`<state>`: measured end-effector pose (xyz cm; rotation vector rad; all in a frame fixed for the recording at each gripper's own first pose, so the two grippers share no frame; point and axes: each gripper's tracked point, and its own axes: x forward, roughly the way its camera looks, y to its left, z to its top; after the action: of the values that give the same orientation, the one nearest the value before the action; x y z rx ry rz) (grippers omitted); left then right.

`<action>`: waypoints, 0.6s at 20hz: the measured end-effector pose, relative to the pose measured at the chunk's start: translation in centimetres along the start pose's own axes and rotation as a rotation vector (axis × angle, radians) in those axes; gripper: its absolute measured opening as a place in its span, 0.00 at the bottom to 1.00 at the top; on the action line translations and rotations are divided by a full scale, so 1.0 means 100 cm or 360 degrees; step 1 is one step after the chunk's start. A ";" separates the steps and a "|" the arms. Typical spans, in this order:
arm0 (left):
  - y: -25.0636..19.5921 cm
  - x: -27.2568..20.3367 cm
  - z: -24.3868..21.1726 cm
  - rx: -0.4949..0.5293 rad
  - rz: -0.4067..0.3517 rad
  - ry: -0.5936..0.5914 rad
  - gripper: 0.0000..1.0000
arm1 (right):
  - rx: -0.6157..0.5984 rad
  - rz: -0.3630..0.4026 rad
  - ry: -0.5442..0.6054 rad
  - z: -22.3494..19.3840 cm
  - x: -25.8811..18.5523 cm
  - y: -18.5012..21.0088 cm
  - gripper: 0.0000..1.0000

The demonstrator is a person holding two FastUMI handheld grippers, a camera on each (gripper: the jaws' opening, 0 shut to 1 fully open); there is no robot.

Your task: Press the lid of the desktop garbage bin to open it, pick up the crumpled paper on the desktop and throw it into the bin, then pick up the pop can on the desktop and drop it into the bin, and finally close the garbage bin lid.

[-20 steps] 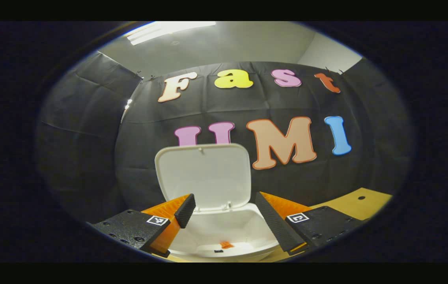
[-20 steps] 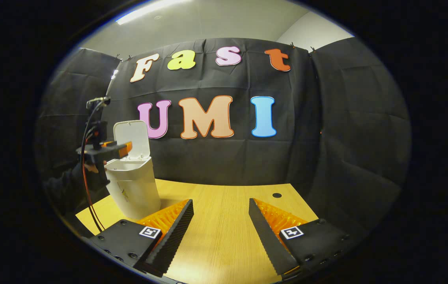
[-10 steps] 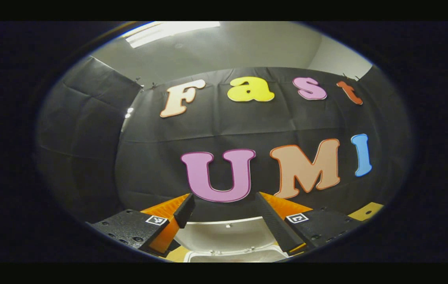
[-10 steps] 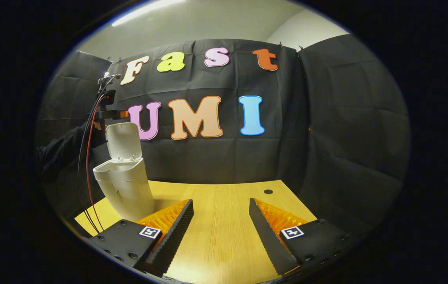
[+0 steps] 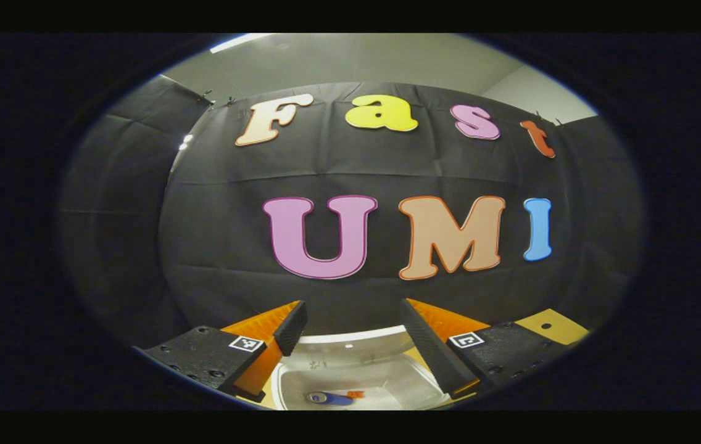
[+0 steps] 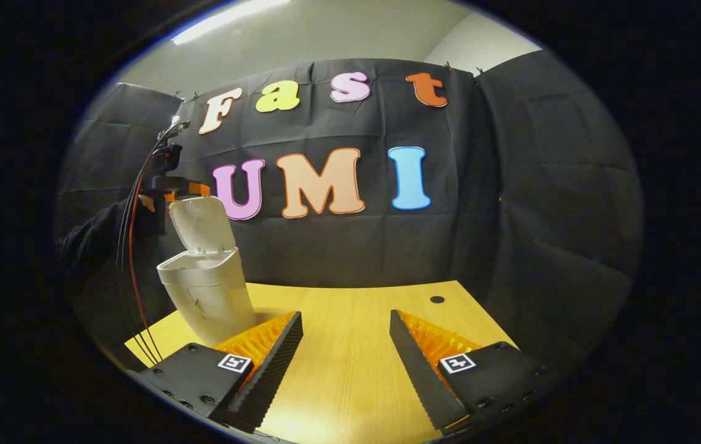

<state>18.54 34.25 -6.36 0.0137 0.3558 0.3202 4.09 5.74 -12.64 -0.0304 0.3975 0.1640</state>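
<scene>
In the right gripper view, far left, a hand holds the left gripper (image 6: 193,188) at the top edge of the raised lid (image 6: 201,223) of the white desktop garbage bin (image 6: 211,297); whether it touches the lid I cannot tell. In the left gripper view that gripper's fingers are spread and empty above the lid, with the pop can (image 5: 329,398) lying inside the bin. The right gripper (image 6: 345,351), also spread and empty, hovers over the wooden desktop (image 6: 350,308) well right of the bin, so closing the lid falls to the left one, probably by pushing forward and down.
</scene>
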 end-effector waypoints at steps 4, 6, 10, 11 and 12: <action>-0.007 -0.045 -0.046 0.0013 0.0025 0.0033 0.93 | -0.0011 0.0080 0.0045 -0.004 0.013 0.010 0.95; -0.011 -0.058 -0.076 0.0013 0.0049 0.0065 0.93 | -0.0026 0.0115 0.0075 -0.011 0.014 0.012 0.95; -0.014 -0.074 -0.124 0.0021 0.0105 0.0151 0.93 | -0.0082 0.0159 0.0165 -0.034 0.020 0.013 0.95; -0.014 -0.075 -0.135 0.0034 0.0121 0.0164 0.90 | -0.0080 0.0172 0.0187 -0.039 0.021 0.014 0.95; -0.013 -0.077 -0.143 0.0032 0.0146 0.0178 0.87 | -0.0084 0.0174 0.0209 -0.044 0.023 0.013 0.95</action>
<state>7.20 30.00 -17.27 0.0319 0.4703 0.4092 4.25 7.11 -17.63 -0.0716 0.5262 0.2817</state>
